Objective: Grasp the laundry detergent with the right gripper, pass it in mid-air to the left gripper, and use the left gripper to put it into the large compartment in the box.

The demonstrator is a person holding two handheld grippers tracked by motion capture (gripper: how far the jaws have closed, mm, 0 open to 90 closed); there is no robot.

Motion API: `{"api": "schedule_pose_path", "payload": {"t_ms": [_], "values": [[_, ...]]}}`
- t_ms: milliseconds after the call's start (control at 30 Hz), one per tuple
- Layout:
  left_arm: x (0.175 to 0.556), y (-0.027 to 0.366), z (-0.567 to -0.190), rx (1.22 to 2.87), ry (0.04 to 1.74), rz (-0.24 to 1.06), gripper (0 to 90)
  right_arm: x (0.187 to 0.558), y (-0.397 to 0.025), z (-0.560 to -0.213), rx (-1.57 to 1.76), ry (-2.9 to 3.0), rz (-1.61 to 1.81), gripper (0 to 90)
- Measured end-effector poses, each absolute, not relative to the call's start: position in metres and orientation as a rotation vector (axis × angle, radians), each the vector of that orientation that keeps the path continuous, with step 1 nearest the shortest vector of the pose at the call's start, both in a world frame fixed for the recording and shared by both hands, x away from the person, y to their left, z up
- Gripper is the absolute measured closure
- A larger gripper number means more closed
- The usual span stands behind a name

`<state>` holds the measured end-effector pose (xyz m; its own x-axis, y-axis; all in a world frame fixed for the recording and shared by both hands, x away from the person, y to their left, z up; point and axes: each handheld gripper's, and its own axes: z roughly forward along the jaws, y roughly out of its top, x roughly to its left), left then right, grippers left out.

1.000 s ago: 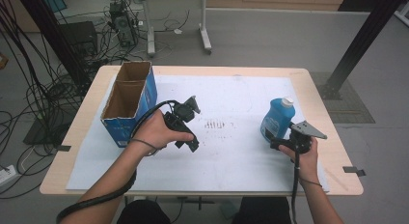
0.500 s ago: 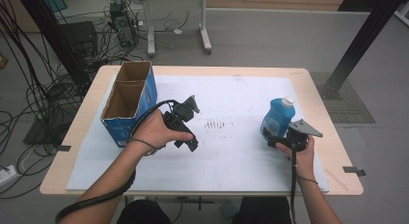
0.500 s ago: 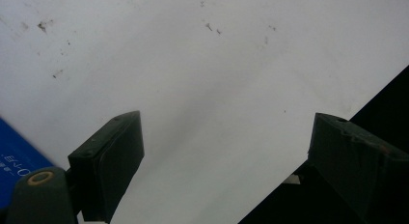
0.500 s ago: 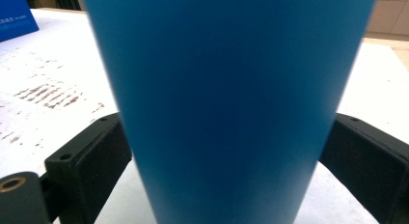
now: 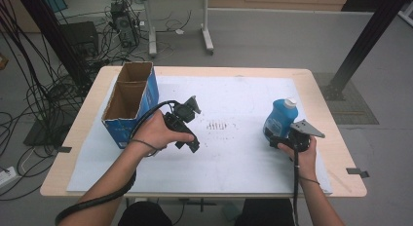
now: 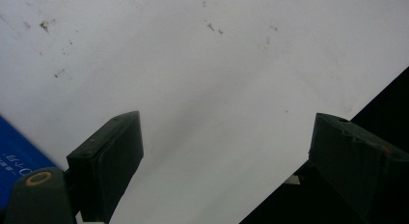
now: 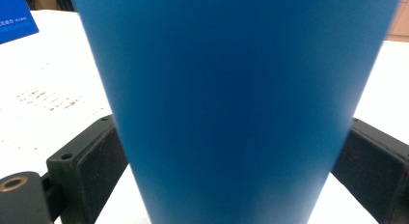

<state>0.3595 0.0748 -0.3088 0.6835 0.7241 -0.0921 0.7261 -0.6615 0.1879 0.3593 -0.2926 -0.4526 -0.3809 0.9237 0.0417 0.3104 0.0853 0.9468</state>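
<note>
A blue bottle (image 5: 278, 120) with a white cap stands upright on the white sheet (image 5: 243, 158) at the right. My right gripper (image 5: 278, 141) is at its near side, low on the body. In the right gripper view the bottle (image 7: 231, 64) sits between the two black jaws of my right gripper (image 7: 231, 137), and both pads press its sides. My left gripper (image 5: 191, 142) hovers over the sheet left of centre, tilted down. In the left gripper view my left gripper (image 6: 226, 120) stands open, with bare white paper between its jaws.
An open blue cardboard box (image 5: 117, 133) stands at the table's left side, close to my left hand; its corner appears as a blue box corner (image 6: 19, 156) and a far blue box (image 7: 14, 14). A patch of small dark marks (image 5: 216, 124) lies mid-sheet.
My right gripper has edged slightly in toward the bottle. The left hand and its gripper have stayed where they were.
</note>
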Motion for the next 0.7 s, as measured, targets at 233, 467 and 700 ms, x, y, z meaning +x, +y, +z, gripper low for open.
{"api": "schedule_pose_path", "payload": {"t_ms": [233,467,700], "values": [[0.3597,0.0733,-0.3092,2.689,1.171,-0.010,12.3,0.3591,-0.2927,-0.4526,1.221,1.764,1.306,5.2],[0.3595,0.0719,-0.3094,2.684,1.169,-0.013,12.3,0.3586,-0.2930,-0.4520,1.220,1.763,1.310,5.1],[0.3598,0.0710,-0.3093,2.686,1.168,-0.011,12.3,0.3584,-0.2932,-0.4519,1.220,1.762,1.316,5.1]]}}
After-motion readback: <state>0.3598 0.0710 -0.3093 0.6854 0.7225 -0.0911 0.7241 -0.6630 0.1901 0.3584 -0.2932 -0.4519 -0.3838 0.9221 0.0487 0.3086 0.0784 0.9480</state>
